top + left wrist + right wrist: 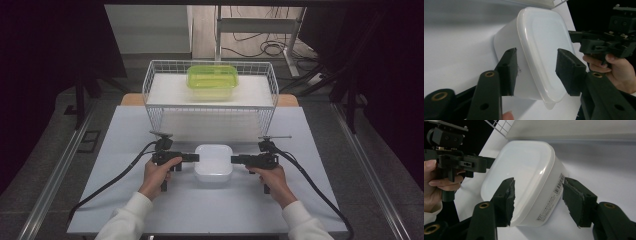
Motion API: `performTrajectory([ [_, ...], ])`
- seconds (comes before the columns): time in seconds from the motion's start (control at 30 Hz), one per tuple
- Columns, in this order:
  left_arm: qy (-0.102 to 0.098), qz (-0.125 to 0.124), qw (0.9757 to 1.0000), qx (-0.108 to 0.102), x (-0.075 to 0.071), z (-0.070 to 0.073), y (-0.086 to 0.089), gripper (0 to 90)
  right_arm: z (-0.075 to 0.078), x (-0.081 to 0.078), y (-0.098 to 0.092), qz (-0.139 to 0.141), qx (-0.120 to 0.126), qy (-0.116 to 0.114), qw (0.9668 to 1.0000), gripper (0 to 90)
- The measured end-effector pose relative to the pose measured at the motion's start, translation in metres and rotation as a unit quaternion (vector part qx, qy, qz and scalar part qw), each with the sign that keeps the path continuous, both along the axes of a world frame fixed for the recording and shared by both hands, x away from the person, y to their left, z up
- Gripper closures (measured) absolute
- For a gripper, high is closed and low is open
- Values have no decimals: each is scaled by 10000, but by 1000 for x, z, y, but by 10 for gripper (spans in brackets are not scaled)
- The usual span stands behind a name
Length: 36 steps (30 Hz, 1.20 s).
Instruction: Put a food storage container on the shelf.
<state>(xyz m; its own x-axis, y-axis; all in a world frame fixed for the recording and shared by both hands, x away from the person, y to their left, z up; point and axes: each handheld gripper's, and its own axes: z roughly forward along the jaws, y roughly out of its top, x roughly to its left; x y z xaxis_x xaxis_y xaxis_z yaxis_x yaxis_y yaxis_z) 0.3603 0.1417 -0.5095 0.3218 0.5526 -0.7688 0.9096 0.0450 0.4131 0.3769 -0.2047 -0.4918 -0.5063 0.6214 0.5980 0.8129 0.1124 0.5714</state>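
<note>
A white lidded plastic container [213,162] stands on the table's middle, just in front of the wire basket. My left gripper [195,157] comes at its left end and my right gripper [234,160] at its right end, each held in a hand. In the left gripper view the container's end [541,50] lies between the open jaws [536,67]; one pad [509,70] sits close to its side wall, the other [569,70] over the lid. In the right gripper view the jaws [537,195] straddle the labelled end [524,175], with a gap at the right pad [576,202].
A white wire basket [150,95] stands behind the container, with a green-lidded box [212,77] on the white board inside it. Black cables [115,180] trail from both grippers across the pale table [125,210]. Dark floor and rails flank the table.
</note>
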Motion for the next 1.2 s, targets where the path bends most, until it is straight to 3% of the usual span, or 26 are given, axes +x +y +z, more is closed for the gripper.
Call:
performTrajectory([
  [0.13,37,-50,10000,-33,1,-3,0,581,-4,3,2,10,113,136,9998,493],
  [0.33,101,-115,9998,-143,1,-7,2,671,-9,5,5,21,359,528,9980,629],
  [0.57,49,-170,9997,-141,-3,-4,4,706,-8,2,5,-164,447,699,9964,686],
  [0.77,-106,-170,9997,-151,-9,4,7,758,-4,0,2,-171,601,647,9960,740],
  [0.93,-256,-114,9996,-40,-13,8,7,796,0,-3,1,-151,627,535,9965,784],
  [1.2,-399,-115,9991,-28,-17,10,7,797,4,-4,2,-60,552,371,9978,785],
])
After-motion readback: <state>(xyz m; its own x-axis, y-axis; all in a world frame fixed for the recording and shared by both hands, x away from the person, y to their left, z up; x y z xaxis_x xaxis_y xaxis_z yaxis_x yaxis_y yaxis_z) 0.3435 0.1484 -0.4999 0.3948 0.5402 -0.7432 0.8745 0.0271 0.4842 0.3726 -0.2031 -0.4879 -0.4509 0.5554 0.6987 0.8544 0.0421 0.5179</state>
